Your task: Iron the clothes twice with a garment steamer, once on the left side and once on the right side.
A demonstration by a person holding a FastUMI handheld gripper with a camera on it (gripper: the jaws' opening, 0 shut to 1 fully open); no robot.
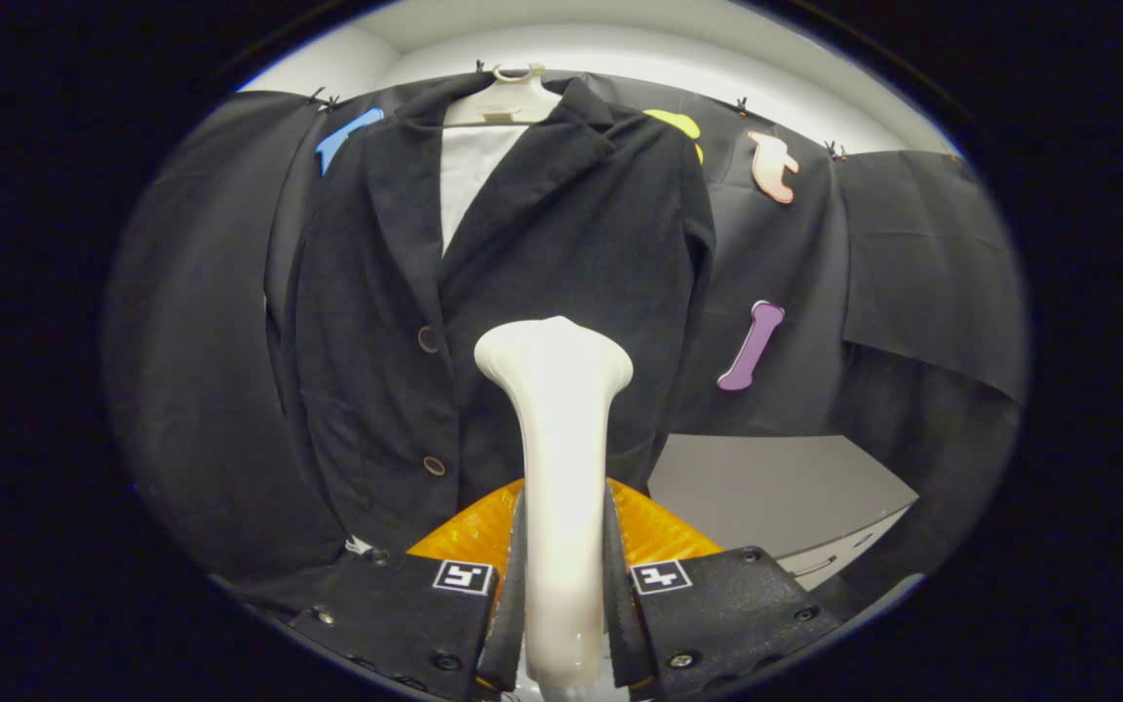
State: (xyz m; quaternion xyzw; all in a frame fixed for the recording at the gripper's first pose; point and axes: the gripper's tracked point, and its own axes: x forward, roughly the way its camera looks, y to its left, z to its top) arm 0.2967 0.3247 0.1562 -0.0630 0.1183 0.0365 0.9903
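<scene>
Pinching the slim white plastic garment steamer [556, 458] by its handle, gripper [561, 595] fingers pressed on both sides. Head sits before the dark woollen jacket [484, 292] on its pale hanger [508, 97], mid-front near the buttons. Pass probably underway; next calls for steady vertical travel.

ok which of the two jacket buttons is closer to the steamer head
The upper button, just beside the steamer head; the lower button sits further down, level with the handle clamped in the gripper.

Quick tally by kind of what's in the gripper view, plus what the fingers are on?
Jacket: 1
Hanger: 1
Jacket buttons: 2
Garment steamer: 1
Cabinet: 1
Total: 6
Gripper is shut on the steamer's handle, head just ahead of the jacket front.
</scene>
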